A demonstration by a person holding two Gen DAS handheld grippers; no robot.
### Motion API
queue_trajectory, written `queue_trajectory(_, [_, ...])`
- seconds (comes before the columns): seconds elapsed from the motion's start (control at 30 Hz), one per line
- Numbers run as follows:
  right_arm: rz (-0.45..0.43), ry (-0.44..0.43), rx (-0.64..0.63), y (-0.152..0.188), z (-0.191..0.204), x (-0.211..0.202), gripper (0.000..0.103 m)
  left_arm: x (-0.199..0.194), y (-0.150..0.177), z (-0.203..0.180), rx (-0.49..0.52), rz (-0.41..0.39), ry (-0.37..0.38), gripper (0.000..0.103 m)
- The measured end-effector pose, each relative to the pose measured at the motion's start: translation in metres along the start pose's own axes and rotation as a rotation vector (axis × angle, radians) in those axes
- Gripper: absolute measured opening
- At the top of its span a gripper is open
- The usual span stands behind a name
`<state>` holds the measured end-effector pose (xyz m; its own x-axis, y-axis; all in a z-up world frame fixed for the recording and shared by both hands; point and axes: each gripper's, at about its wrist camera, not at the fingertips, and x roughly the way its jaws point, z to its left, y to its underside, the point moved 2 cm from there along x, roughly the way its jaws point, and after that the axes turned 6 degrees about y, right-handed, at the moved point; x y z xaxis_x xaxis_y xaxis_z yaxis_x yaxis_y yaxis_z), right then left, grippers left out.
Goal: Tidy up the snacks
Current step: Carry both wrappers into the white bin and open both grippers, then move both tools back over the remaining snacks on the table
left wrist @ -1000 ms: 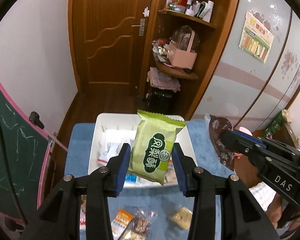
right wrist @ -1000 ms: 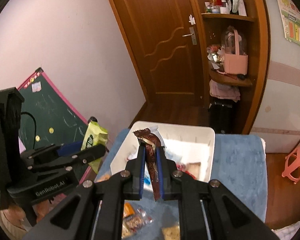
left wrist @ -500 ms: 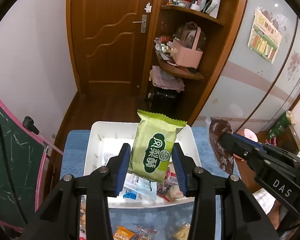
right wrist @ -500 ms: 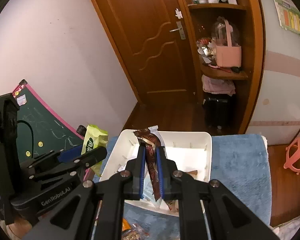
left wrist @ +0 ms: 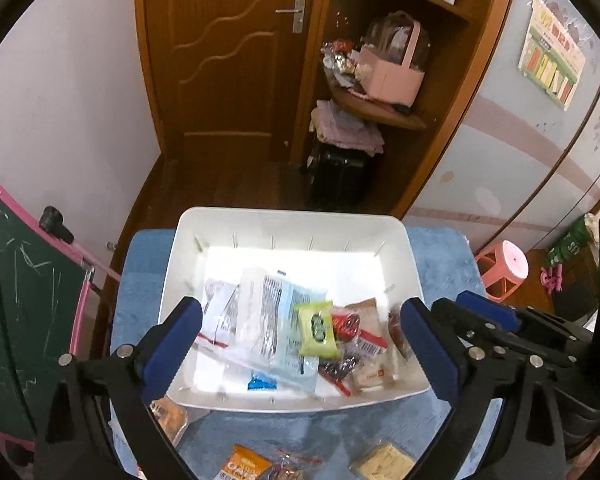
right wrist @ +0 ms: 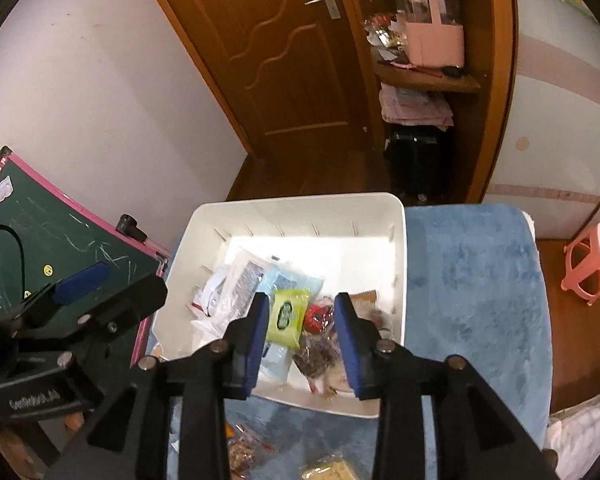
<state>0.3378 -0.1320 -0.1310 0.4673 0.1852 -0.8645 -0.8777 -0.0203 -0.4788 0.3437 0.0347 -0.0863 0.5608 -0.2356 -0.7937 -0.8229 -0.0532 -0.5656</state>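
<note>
**Both packets out of my grippers and in the white bin**

My left gripper [left wrist: 300, 344] hangs over the white plastic bin [left wrist: 288, 220], its jaws having just been opening; they now stand wide apart with nothing between the blue pads. The green snack packet [left wrist: 316, 330] lies in the bin, blurred, resting on a pale blue packet [left wrist: 288, 320] and clear wrappers, near the middle of the pile.

My right gripper [right wrist: 302, 338] also points down into the bin [right wrist: 300, 202]. Its jaws have just been opening too, and the pads are partly apart, touching nothing. The dark brown snack bar [right wrist: 318, 354] lies below them among the pile, toward the bin's 5 o'clock corner, just beside a red wrapper [right wrist: 318, 316] and the green packet [right wrist: 286, 318].

The bin sits on a blue towel [right wrist: 476, 280]. At 6 o'clock of the bin, more snacks lie loose on the towel: an orange packet [left wrist: 244, 466] and a pale cracker pack [left wrist: 384, 460]. In the right view, my left gripper [right wrist: 88, 280] shows at 9 o'clock.
</note>
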Motion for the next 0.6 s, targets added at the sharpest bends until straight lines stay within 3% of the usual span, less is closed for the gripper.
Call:
queue_trajectory(0.27, [0.024,0.005,0.008,0.014,-0.005,-0.001,0.034,-0.008,0.015,-0.006,0.023,-0.013,-0.029,0.102])
queue_trajectory(0.6, [-0.016,-0.004,-0.019,0.029,0.000,-0.034,0.034,-0.037,0.035,-0.022,0.027,-0.027,-0.028,0.102])
